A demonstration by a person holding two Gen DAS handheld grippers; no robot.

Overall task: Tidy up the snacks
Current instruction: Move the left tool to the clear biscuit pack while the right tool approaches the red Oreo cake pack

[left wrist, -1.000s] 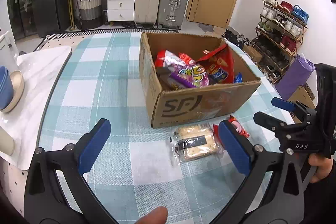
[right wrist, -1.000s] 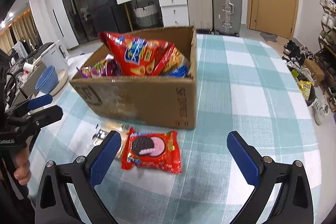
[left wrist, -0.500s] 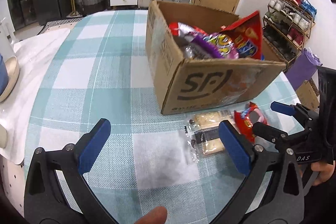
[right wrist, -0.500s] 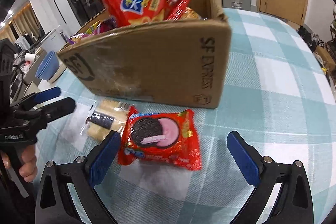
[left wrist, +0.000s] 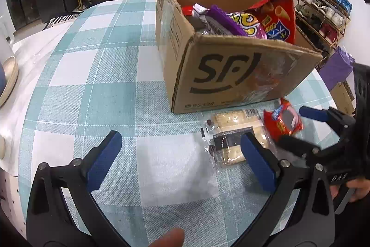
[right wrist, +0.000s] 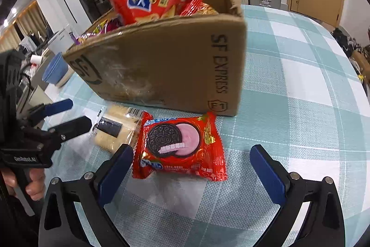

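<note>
A cardboard box (left wrist: 231, 71) (right wrist: 166, 66) full of snack bags stands on the checked tablecloth. A red Oreo packet (right wrist: 180, 145) (left wrist: 283, 119) lies flat in front of it, beside a clear pack of pale crackers (right wrist: 115, 129) (left wrist: 231, 138). My right gripper (right wrist: 192, 168) is open, low over the table, its fingers either side of the Oreo packet's near edge. My left gripper (left wrist: 180, 159) is open and empty, its right finger over the cracker pack. Each gripper shows in the other's view, the right (left wrist: 300, 129) and the left (right wrist: 64, 115).
A red chip bag (right wrist: 143, 1) and a purple bag (left wrist: 240, 22) stick up out of the box. Bowls (right wrist: 55, 71) sit at the table's left side on a white mat (left wrist: 34, 48). Suitcases, drawers and a shoe rack (left wrist: 323, 6) stand beyond the table.
Both grippers have moved forward and down toward the packets in front of the box. The Oreo packet now lies between my right gripper's fingers. Both stay open.
</note>
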